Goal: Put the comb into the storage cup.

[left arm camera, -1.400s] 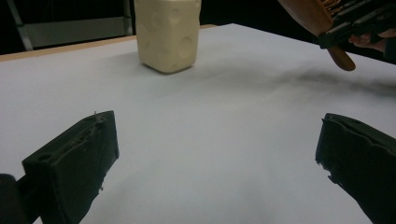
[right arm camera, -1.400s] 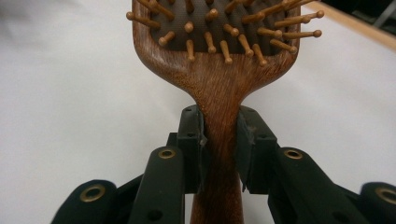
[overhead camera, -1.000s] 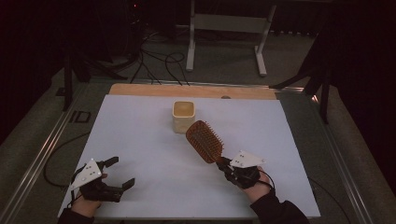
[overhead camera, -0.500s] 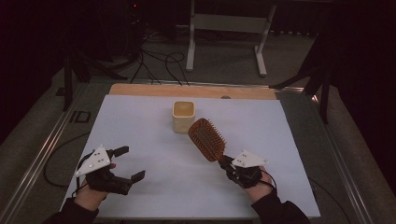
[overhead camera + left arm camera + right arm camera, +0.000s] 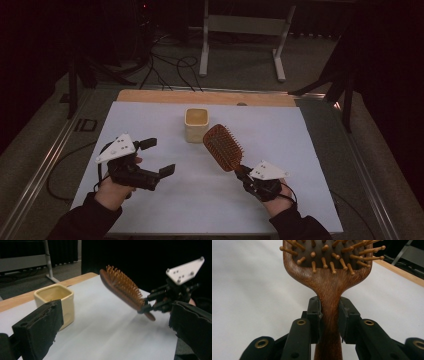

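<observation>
Right gripper [image 5: 243, 174] jaws clamped on narrow neck of brown wooden paddle hairbrush [image 5: 223, 147], just below head; brush held clear above white surface [image 5: 300, 150]. Likely light, stiff, smooth-varnished; neck looked soundest hold, bristle pins best left alone. Long axis ran from jaws up and away toward cream square cup [image 5: 196, 124]; pins faced up. Left gripper [image 5: 161, 156] jaws wide apart, empty.

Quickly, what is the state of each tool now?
Left tool: open, holding nothing.
Right tool: closed on the hairbrush handle.
</observation>
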Motion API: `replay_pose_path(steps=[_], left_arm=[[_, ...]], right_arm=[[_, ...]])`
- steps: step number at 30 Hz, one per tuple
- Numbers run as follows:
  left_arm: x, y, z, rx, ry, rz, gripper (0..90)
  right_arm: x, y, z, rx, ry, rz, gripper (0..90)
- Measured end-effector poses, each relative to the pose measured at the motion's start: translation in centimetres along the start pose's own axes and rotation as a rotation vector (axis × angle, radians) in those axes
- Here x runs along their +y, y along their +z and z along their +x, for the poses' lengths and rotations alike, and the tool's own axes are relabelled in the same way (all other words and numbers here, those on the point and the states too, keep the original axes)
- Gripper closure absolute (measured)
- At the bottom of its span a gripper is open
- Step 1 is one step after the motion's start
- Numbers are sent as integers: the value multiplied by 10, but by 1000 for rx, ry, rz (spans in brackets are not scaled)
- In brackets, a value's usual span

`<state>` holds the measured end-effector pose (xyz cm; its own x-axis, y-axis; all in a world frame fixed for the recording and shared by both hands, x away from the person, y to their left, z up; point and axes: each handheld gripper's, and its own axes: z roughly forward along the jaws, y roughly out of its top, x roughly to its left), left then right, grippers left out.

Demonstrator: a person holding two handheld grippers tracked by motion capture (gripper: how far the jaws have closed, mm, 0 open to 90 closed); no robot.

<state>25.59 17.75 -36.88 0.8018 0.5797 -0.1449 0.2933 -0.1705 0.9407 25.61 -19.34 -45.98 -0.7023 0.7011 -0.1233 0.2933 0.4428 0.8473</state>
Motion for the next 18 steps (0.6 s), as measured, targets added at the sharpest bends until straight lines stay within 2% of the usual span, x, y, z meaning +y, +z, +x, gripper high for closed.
replay_pose_path(steps=[1,4,6,7,9,10,14,18], left_arm=[[6,5,-1,-14,-18,-7,1],[14,13,-3,-15,-39,-4,1],[19,19,-4,-22,-56,-2,1],[21,22,-5,-24,-68,-4,1],[24,29,-6,-30,-87,2,1],[25,33,-6,-32,-98,1,1],[24,47,-6,-38,-156,3,1],[19,62,-6,-79,-219,-2,1]], right_arm=[[0,-1,-1,12,-2,8,733],[1,-1,0,10,9,0,733],[1,-1,0,3,-1,-3,733],[1,-1,-1,15,-7,4,733],[1,-1,1,2,-1,1,733],[2,-1,1,13,-1,0,733],[2,-2,1,6,-7,-5,733],[2,-3,1,0,-3,-10,733]])
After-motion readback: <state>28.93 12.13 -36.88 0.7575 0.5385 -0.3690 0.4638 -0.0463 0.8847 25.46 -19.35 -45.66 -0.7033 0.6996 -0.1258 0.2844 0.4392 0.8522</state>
